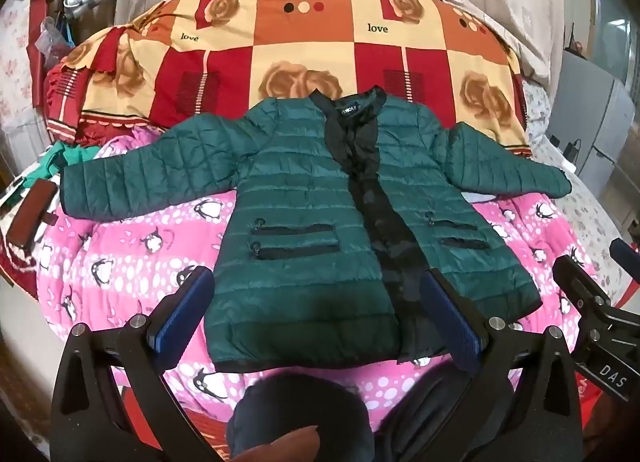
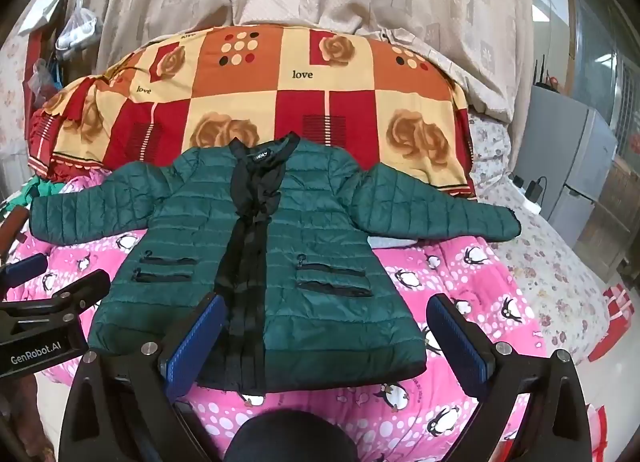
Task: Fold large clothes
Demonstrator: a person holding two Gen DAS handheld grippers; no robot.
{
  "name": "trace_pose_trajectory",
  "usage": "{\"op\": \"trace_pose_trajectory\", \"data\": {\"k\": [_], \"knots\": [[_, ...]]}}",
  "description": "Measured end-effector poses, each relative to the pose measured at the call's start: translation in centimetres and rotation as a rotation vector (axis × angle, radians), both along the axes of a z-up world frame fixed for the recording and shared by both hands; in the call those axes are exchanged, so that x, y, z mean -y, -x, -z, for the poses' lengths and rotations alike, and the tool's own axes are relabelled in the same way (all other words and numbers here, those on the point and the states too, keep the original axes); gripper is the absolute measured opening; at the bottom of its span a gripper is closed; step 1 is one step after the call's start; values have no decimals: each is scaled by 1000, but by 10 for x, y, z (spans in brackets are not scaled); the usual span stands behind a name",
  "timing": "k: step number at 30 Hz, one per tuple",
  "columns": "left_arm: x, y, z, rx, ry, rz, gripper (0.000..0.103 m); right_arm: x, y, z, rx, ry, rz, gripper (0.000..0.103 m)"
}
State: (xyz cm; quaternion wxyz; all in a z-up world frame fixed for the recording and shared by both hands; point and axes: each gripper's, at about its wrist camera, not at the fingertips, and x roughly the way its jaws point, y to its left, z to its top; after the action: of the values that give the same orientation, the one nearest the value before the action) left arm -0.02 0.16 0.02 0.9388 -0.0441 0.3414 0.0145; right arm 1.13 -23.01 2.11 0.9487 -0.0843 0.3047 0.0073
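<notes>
Jacket (image 1: 304, 222), a dark green quilted puffer with black trim, lies face up and spread flat on the pink penguin quilt (image 1: 132, 258), its collar toward the red and orange patchwork pillow (image 1: 280, 46) and both sleeves stretched out sideways. In the left wrist view the left gripper (image 1: 320, 318) hovers above the hem with its jaws wide apart and nothing between them, the blue pads framing the jacket's lower left panel; the front opening shows a dark lining strip, and two zipped pockets sit on each side. The other tool's black body pokes in at the far right edge. In the right wrist view the right gripper (image 2: 326, 338) likewise hangs over the hem, jaws spread and empty, straddling the lower right panel (image 2: 340, 302), with the left tool's body at the lower left and a grey cabinet (image 2: 572, 158) beyond the bed. Folding looks not yet begun. The coat should prove light, puffy and springy, with a slick shell that could slide from a shallow pinch and a filling that will push folds back open. Sensible holds seem to be the sleeve cuffs, or the shoulder seam and hem corner on one side, pinching the bound black edge where the fabric is thinner and firmer.
</notes>
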Motion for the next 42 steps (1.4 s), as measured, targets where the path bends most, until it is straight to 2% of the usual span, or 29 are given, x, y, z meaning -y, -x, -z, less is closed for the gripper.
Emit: {"op": "trace_pose_trajectory", "data": {"k": [6, 8, 31, 32, 42], "knots": [[-3, 6, 0, 11, 29, -22, 103, 1, 0, 1, 3, -11, -4, 100], [-2, -2, 6, -30, 17, -3, 103, 1, 0, 2, 0, -14, 1, 100], [-5, 0, 21, -34, 24, -2, 103, 0, -1, 4, -7, -10, 0, 100], [-3, -1, 15, -33, 24, -1, 103, 0, -2, 4, -9, -11, -1, 100], [0, -3, 28, -48, 29, -1, 103, -1, -5, 12, -18, -3, -2, 100]]}}
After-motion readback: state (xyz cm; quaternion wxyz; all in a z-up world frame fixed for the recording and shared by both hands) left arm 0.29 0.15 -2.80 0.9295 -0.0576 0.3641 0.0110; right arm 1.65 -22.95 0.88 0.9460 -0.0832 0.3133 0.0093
